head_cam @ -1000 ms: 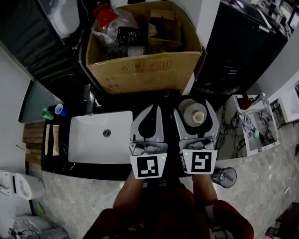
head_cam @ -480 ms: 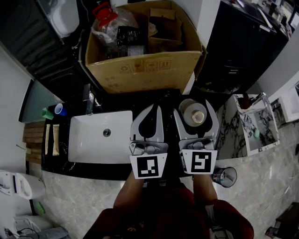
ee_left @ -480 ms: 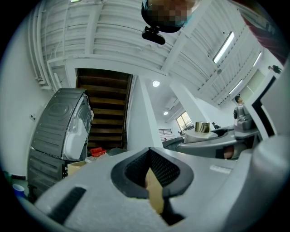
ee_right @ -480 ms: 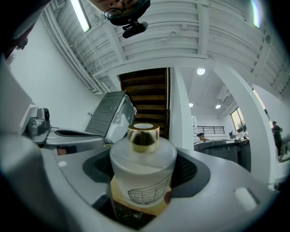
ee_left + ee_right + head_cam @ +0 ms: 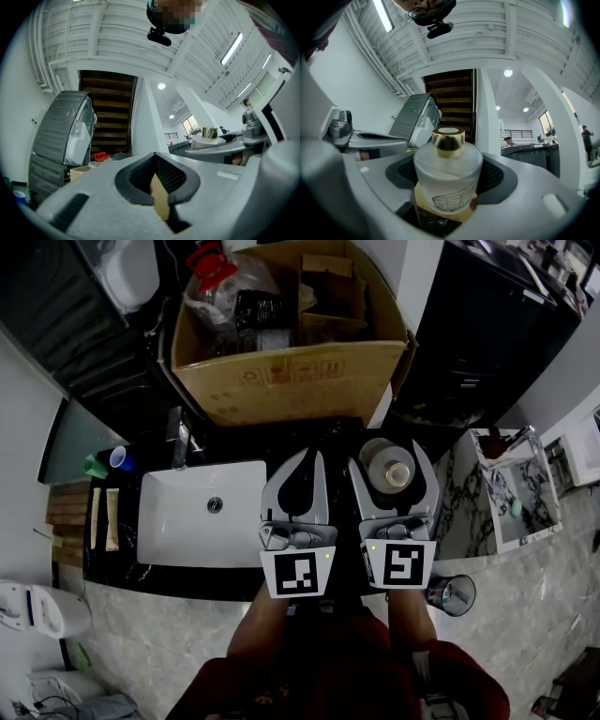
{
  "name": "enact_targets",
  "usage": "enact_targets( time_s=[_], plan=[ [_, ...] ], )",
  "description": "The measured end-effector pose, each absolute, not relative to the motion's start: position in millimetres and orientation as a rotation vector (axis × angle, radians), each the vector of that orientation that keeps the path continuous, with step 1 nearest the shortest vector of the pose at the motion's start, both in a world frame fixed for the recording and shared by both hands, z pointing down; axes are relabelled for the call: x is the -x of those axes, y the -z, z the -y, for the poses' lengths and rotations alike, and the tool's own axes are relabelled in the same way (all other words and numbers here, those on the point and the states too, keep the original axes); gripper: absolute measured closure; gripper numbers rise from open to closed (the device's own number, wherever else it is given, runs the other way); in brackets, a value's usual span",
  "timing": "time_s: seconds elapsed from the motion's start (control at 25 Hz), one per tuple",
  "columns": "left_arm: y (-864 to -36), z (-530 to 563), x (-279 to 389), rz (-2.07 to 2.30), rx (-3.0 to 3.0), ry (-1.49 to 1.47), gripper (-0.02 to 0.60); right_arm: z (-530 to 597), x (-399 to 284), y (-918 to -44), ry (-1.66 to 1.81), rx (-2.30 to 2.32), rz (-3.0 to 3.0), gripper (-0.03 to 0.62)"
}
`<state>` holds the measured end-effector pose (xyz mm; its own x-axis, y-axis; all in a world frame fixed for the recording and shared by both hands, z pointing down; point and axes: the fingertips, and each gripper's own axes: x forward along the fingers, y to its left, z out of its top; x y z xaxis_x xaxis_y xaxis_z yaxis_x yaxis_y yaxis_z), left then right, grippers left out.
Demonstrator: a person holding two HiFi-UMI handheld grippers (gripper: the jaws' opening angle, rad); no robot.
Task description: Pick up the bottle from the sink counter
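Gripping frosted bottle (image 5: 447, 171), gold cap (image 5: 448, 138), line-drawn label (image 5: 451, 200), print unreadable: right gripper (image 5: 392, 458) clamped on its sides, over black counter (image 5: 246, 442). Left gripper (image 5: 307, 461) jaws together, empty. Cardboard box (image 5: 281, 381) behind; white sink (image 5: 187, 531) left.

The two tools are held side by side, close together and level, pointed away from the body, with their marker cubes (image 5: 298, 575) turned up toward the head. The left tool (image 5: 310, 460) is seen with its jaws brought together and nothing clamped between them. The right tool (image 5: 389, 457) is closed on a bottle (image 5: 448, 176), which is gripped at its sides. Both forearms (image 5: 262, 629) are extended forward behind the cubes.
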<state>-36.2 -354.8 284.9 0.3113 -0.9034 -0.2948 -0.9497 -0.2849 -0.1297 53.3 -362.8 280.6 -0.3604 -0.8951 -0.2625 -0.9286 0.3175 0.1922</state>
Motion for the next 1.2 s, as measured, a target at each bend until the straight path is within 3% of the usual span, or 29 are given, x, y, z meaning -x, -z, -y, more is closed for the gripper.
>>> enact_targets(
  time_s=[1.2],
  plan=[
    [-284, 351, 32, -1.679, 2.316, -0.27, 0.578, 361, -58, -288, -0.461, 1.731, -2.479, 0.255]
  ],
)
